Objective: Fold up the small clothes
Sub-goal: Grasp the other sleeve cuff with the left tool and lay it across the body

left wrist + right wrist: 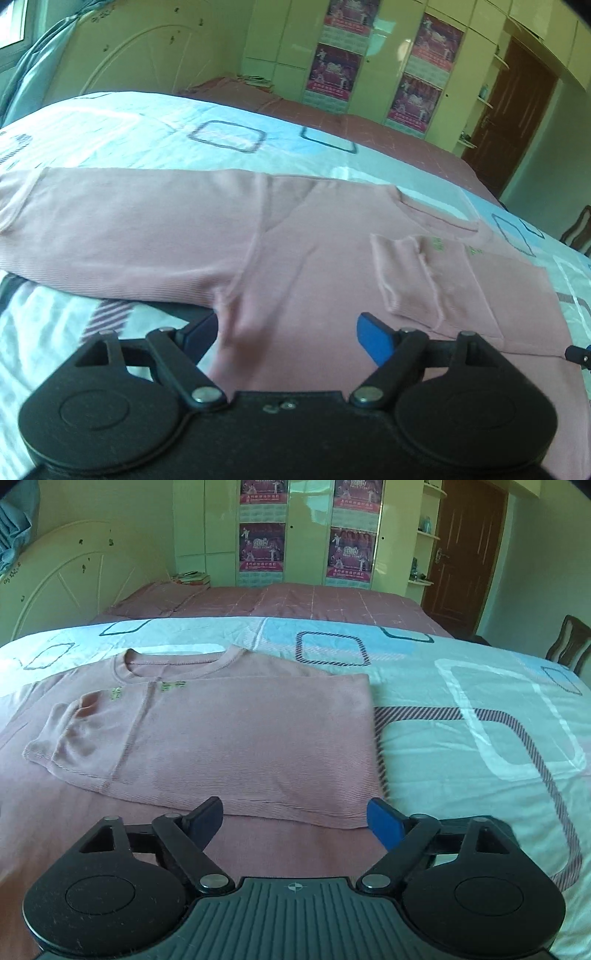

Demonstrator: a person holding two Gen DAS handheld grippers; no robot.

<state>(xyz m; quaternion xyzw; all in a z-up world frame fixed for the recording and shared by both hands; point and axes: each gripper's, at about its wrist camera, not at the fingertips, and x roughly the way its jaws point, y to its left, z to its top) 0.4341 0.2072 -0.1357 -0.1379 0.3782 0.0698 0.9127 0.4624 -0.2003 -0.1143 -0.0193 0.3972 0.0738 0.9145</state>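
A pink long-sleeved top [303,243] lies flat on the bed. Its left sleeve [122,221] stretches out to the left. Its right side and sleeve [229,738] are folded over the body, cuff [59,738] toward the left. My left gripper [286,332] is open, just above the top near the left armpit, holding nothing. My right gripper [295,816] is open over the lower body of the top, near the folded panel's bottom right corner, holding nothing. The right gripper's tip [580,354] shows at the right edge of the left wrist view.
The bed has a white and blue quilt [461,709] with square patterns, and a pink checked sheet [314,598] beyond. A headboard [66,587] stands at the left, wardrobes with posters [262,546] behind, a brown door [461,550] and a chair [570,642] at the right.
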